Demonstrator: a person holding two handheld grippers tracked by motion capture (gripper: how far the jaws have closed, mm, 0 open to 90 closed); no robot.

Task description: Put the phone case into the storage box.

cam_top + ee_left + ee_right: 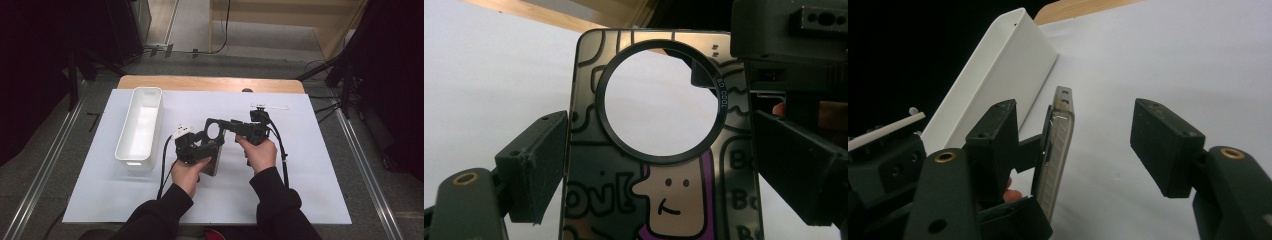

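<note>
Holding the phone case (659, 200) up off the white sheet (300, 190), with the left claw (199, 146) clamped on its two long edges, pressing in from each side just below the round cutout. Meeting it at the far end with the right claw (1083, 145): jaws apart, straddling the top of the case seen edge-on, with one jaw just beside the case's back and the other well clear of its face, so gripping nothing there yet. Looks like a handover step, or the setting-up of a two-handed hold. Calls next for squaring the right claw on the case's flat faces and closing until seated on both pads, before easing anything on the left. Worth avoiding an off-centre close, for fear of twisting the case out of the left claw's pinch. Well apart from both claws, out past the left claw's outer side: the white bin (140, 125), probably the drop-off. Counting up: one phone case, one bin, two claws.
</note>
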